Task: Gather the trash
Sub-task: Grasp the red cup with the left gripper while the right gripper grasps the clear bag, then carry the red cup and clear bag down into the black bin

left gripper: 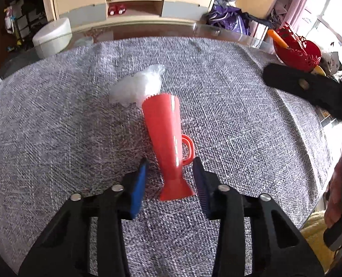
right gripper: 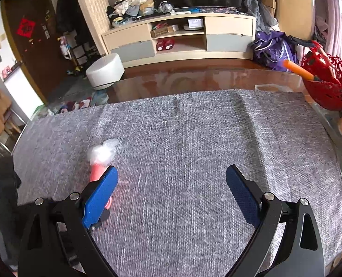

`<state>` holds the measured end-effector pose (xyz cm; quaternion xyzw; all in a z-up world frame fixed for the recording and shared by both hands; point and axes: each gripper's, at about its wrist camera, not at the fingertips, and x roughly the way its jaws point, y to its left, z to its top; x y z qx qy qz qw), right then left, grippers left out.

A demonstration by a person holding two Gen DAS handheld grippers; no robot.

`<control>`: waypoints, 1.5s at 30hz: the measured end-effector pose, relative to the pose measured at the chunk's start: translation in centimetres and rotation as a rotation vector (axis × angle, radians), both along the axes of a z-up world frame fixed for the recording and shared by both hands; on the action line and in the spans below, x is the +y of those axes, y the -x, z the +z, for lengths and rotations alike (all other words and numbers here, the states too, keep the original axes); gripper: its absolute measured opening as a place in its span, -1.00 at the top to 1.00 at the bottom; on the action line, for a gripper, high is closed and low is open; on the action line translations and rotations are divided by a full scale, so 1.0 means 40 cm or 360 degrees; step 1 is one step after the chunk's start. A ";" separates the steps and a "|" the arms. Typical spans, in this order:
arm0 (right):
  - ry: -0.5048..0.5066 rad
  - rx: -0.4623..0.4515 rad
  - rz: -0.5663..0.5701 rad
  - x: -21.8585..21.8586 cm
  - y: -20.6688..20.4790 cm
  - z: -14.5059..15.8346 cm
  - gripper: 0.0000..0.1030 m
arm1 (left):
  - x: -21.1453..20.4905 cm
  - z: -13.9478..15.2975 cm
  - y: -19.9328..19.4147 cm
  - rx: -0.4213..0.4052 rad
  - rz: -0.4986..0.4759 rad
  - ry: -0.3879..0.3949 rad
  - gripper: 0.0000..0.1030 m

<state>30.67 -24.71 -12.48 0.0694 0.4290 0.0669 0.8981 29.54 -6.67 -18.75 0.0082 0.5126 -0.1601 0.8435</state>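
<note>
A tall red plastic cup (left gripper: 165,138) with a handle lies on its side on the grey cloth (left gripper: 55,120). A crumpled clear plastic bag (left gripper: 137,87) sits at its mouth, partly tucked in. My left gripper (left gripper: 169,166) is open, its blue pads on either side of the cup's foot, not touching. My right gripper (right gripper: 171,173) is open and empty above the cloth (right gripper: 194,138); the cup (right gripper: 97,173) and bag (right gripper: 102,152) show beside its left finger.
A red openwork basket (left gripper: 295,48) with an orange stick stands at the table's far right edge, also in the right wrist view (right gripper: 330,85). The other gripper's black body (left gripper: 309,87) is at right. A white stool (left gripper: 53,37) and a cabinet (left gripper: 134,2) stand beyond the table.
</note>
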 end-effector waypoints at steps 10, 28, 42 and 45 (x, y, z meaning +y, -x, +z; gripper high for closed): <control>-0.0042 0.0009 0.0165 0.128 -0.061 -0.029 -0.84 | 0.162 0.065 0.048 -0.0089 0.0139 0.0016 0.54; 0.0028 0.0110 0.0390 0.276 -0.100 -0.105 0.37 | 0.290 0.105 0.056 -0.0126 0.0279 0.0035 0.54; 0.0037 -0.0097 0.0358 0.190 0.224 0.137 0.36 | 0.259 0.276 0.281 -0.0329 0.0207 0.0082 0.54; 0.0045 -0.0142 0.0355 0.172 0.310 0.174 0.33 | 0.247 0.303 0.352 -0.0360 0.0179 0.0098 0.54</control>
